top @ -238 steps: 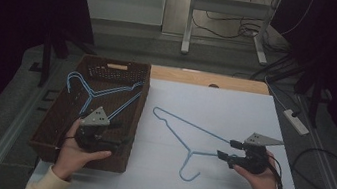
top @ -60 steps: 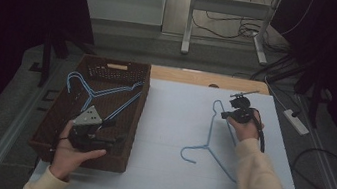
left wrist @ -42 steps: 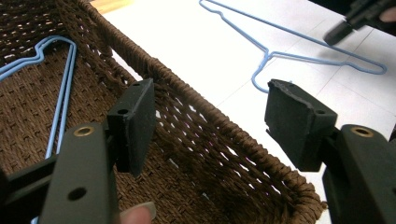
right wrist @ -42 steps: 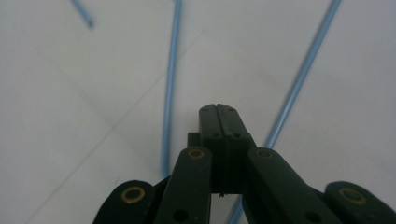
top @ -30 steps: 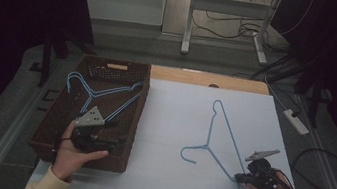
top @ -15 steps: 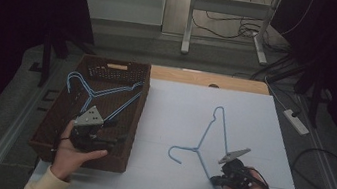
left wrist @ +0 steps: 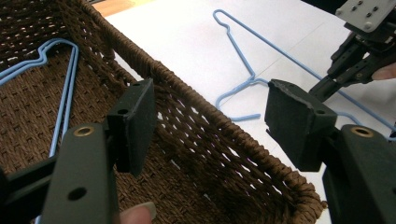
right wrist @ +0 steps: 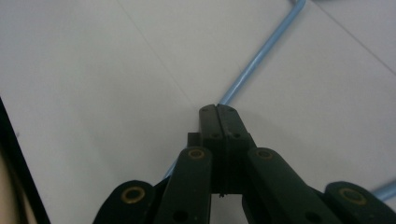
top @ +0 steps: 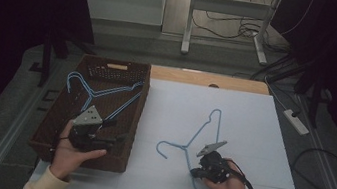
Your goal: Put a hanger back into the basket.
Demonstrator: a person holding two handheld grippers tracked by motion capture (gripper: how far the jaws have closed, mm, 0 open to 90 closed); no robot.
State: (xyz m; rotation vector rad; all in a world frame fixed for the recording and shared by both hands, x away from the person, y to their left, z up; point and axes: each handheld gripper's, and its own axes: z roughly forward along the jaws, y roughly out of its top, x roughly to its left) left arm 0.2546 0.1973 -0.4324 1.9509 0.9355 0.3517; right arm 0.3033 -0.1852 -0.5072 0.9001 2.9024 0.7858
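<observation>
The wicker basket (top: 58,123) sits at the left edge of the white table (top: 254,117). Just right of the basket lies the blue hanger (top: 199,135), flat on the table, its hook pointing toward the basket. The right gripper (top: 195,171) is clenched on the hanger's wire, jaws pressed together around it. The left gripper (top: 122,138) hovers over the basket's near right part, jaws released and holding nothing; the basket's right wall stands between it and the hanger. Half a second ago the hanger and right gripper lay slightly farther from the basket. Counted: one hanger on the table, two more hangers (top: 101,92) inside the basket, one basket, two grippers.
</observation>
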